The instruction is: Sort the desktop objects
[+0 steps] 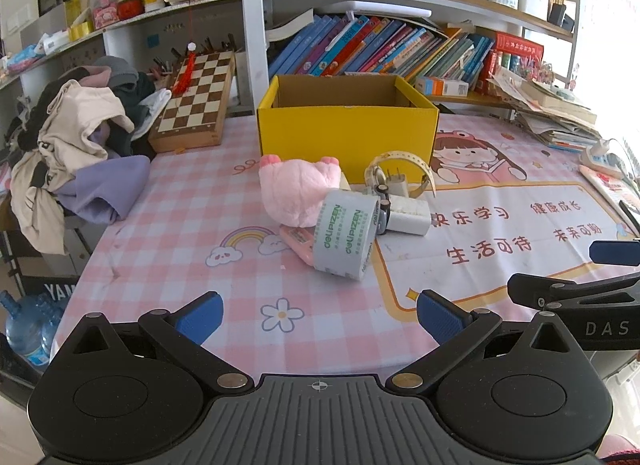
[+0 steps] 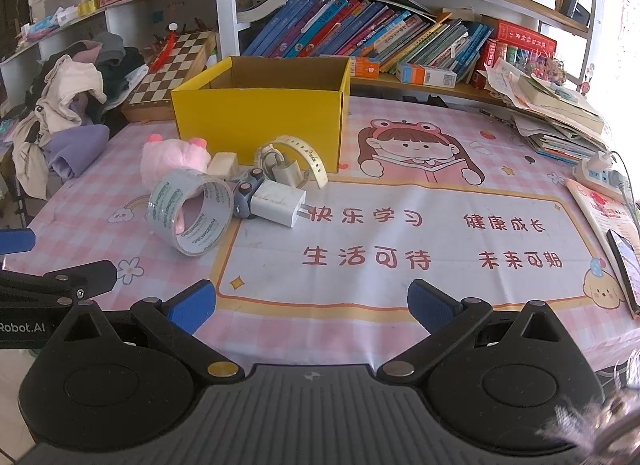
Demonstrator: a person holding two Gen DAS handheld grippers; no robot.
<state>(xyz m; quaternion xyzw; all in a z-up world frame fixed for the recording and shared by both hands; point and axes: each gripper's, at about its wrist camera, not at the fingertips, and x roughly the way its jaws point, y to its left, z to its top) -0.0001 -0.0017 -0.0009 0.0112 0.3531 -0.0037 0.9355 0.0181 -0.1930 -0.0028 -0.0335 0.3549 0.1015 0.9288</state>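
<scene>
An open yellow box (image 1: 346, 133) (image 2: 256, 121) stands at the back of the pink checked table. In front of it lies a small heap: a pink plush toy (image 1: 296, 189) (image 2: 172, 161), a roll of clear tape (image 1: 346, 239) (image 2: 191, 217) on its side, a white charger (image 1: 408, 215) (image 2: 278, 203), a small grey toy (image 2: 246, 195), a cream watch strap (image 1: 404, 163) (image 2: 296, 151) and a pink flat item (image 1: 298, 243) under the tape. My left gripper (image 1: 320, 317) is open, hanging before the tape. My right gripper (image 2: 312, 303) is open over the printed mat, with nothing between its fingers.
A chessboard (image 1: 196, 101) (image 2: 172, 69) and a pile of clothes (image 1: 80, 145) (image 2: 72, 113) sit at the left. Books fill the shelf behind (image 1: 380, 49). Stacked papers (image 2: 556, 113), a power strip (image 2: 600, 173) and a phone (image 2: 626, 269) line the right edge.
</scene>
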